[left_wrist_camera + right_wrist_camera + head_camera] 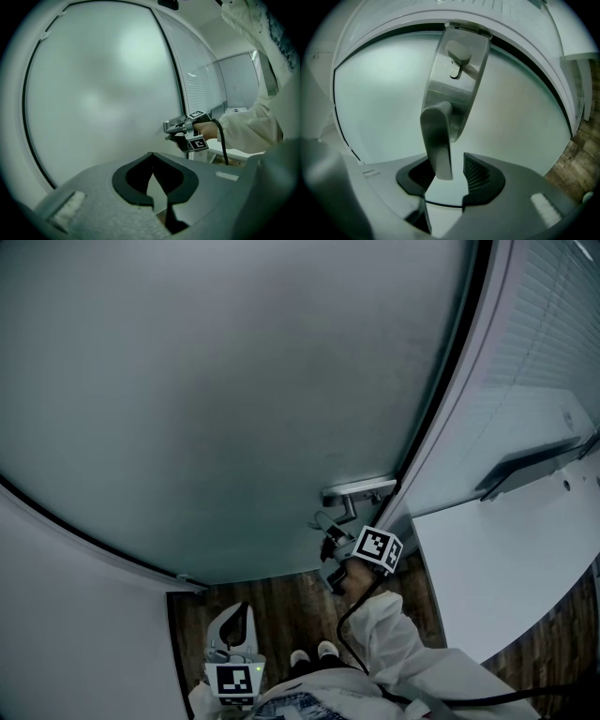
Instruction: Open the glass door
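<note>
The glass door (234,381) stands right in front of us. It is frosted and fills most of the head view. Its handle (356,491) is a metal lever, fixed close to the door's right edge, just beside the dark strip of the frame (441,409). In the head view and the left gripper view the long axis of the lever lies about level along the glass, and its free end points toward the middle of the door, away from the frame.

The right gripper (452,171) is at the handle. In its own view the free end of the lever lies between the two jaws, close against the left one. A clear gap stays between the lever and the ribbed pad (476,171) of the right jaw, so the gripper is released and does not clamp the handle. The right arm, in a white sleeve (394,634), is stretched forward from the body. The hand sits behind the marker cube (378,549), the gripper points at the door about level, and a black cable (349,615) runs back from it along the sleeve.

The left gripper (239,610) is held low and near the body, above the wooden floor (281,601). It is well apart from the handle and aims at the glass, a little downward. Its jaws are drawn together at the tips, with nothing between them.
</note>
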`<state>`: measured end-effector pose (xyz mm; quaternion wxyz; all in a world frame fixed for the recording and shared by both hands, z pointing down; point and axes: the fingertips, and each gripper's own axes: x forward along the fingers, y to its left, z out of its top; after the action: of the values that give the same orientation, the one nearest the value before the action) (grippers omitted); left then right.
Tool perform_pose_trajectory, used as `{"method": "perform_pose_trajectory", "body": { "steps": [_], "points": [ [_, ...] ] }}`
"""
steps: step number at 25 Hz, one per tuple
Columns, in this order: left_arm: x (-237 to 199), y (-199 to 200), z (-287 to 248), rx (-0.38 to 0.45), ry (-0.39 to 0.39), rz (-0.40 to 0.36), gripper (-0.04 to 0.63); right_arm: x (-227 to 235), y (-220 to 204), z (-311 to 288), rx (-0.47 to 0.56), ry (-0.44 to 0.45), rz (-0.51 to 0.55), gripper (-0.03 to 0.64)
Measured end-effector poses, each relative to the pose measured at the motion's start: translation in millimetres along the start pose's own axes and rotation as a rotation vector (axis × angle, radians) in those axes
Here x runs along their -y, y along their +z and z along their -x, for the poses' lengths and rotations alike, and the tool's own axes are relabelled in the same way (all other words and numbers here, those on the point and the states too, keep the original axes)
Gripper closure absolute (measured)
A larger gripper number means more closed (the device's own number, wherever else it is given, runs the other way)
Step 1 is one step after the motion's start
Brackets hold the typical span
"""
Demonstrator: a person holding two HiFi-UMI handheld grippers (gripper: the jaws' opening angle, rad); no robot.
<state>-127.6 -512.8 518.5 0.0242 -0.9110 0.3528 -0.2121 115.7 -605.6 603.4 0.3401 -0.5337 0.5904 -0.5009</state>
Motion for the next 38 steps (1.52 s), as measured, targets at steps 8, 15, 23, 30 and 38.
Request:
{"method": "perform_pose_trajectory", "body": {
  "steps": [8,15,23,30,38],
  "points": [
    [-3,-3,5,-0.006,0.008,0.009,0.592,0,-3,2,0.01,-0.008,-0.015,0.443],
    [-2,-7,12,-0.008,0.004,0.016,0.592,-1,-9,9,0.01,-0.008,-0.021,0.442],
    [-3,-6,28,-0.004,-0.016,0.006,0.592,-9,-23,21,0.016,-0.013,-0.027,0.442],
    [-1,-7,34,0.011,-0.033,-0.004,0.592,-7,-29,36,0.041,-0.023,-0.041,0.445],
    [0,13,48,0.034,-0.076,-0.007,0.592,-26,-37,52,0.057,-0.052,-0.102,0.489]
  ]
}}
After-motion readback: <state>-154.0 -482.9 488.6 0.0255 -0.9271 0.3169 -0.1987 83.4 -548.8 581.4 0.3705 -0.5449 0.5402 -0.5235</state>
